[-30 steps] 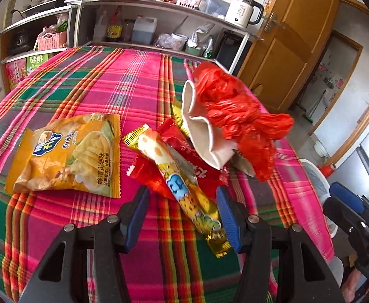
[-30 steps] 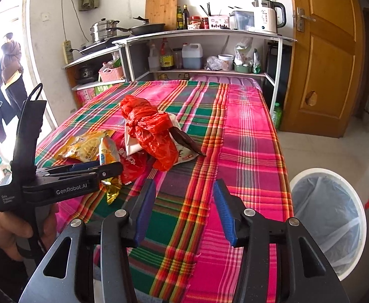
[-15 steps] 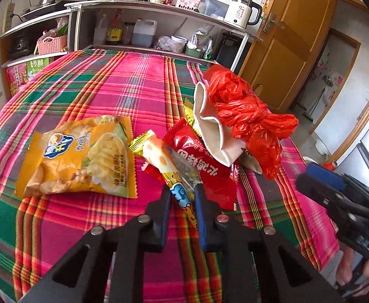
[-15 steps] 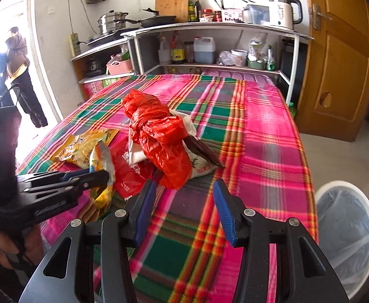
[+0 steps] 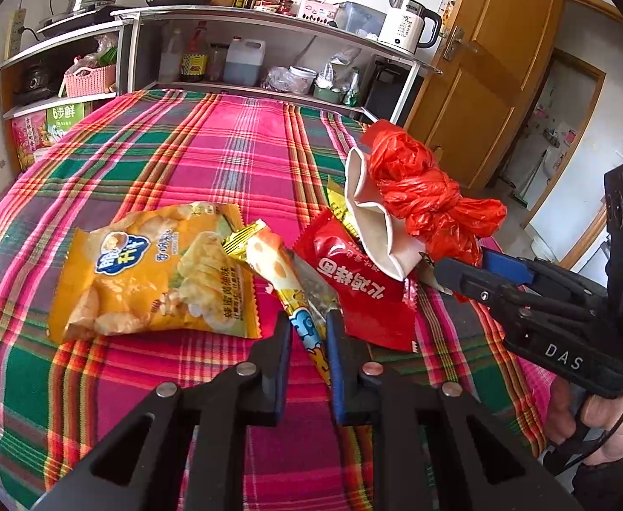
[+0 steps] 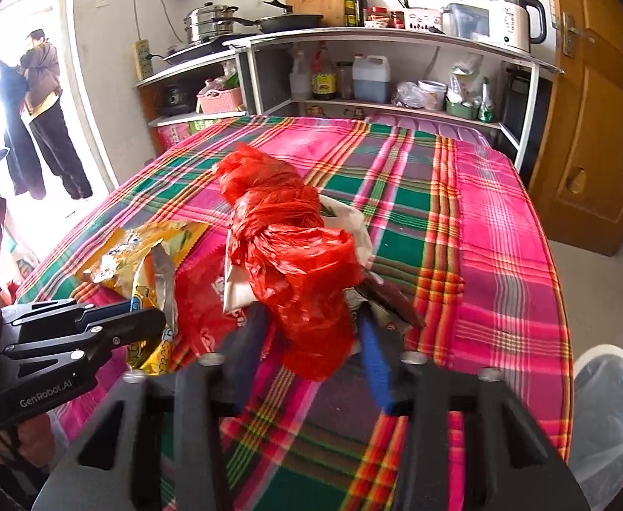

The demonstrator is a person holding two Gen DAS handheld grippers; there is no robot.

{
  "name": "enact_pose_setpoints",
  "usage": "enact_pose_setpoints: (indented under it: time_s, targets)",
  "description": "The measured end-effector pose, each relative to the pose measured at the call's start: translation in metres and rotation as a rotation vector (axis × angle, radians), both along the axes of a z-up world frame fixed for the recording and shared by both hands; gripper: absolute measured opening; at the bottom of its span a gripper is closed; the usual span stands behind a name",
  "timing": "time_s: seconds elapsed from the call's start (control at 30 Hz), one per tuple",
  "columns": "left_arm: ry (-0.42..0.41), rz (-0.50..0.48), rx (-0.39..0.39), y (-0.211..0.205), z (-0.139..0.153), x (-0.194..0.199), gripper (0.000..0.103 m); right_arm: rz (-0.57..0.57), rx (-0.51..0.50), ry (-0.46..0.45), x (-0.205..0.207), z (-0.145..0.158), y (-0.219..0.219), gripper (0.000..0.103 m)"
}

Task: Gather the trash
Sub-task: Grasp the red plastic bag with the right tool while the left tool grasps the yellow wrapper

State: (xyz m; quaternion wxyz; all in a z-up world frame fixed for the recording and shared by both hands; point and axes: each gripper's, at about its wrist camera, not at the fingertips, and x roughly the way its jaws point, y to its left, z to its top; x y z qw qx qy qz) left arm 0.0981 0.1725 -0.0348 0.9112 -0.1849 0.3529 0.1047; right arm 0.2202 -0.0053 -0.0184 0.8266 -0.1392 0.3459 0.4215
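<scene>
My left gripper (image 5: 308,328) is shut on a long yellow snack wrapper (image 5: 275,266) and holds its near end above the plaid cloth; it also shows in the right wrist view (image 6: 149,294). A yellow chip bag (image 5: 153,272), a red packet (image 5: 354,285), a white paper bag (image 5: 375,230) and a crumpled red plastic bag (image 5: 422,191) lie around it. My right gripper (image 6: 311,323) is open, its fingers either side of the red plastic bag (image 6: 294,255), not closed on it.
A white bin with a clear liner (image 6: 609,409) stands on the floor at the right of the table (image 6: 498,221). Kitchen shelves (image 5: 268,64) with bottles and a kettle (image 5: 409,25) run along the far edge. A wooden door (image 6: 601,106) is at right.
My left gripper closed on the long yellow wrapper and lifted its end. My right gripper moved forward until its open fingers flank the red plastic bag.
</scene>
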Motion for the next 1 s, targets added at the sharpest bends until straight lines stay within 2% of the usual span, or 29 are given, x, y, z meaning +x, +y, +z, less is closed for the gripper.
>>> enact_pose_setpoints:
  time_s: [0.1, 0.27, 1.0]
  targets:
    - [0.0, 0.005, 0.017, -0.003, 0.002, -0.002, 0.016, -0.005, 0.004, 0.007, -0.002, 0.0, -0.001, 0.025]
    - [-0.008, 0.013, 0.047, -0.006, 0.008, -0.006, 0.015, -0.006, 0.023, 0.01, -0.013, 0.007, -0.008, 0.022]
    - [-0.086, 0.017, 0.103, -0.026, 0.044, -0.032, 0.013, -0.032, 0.122, -0.044, -0.059, 0.049, -0.057, 0.022]
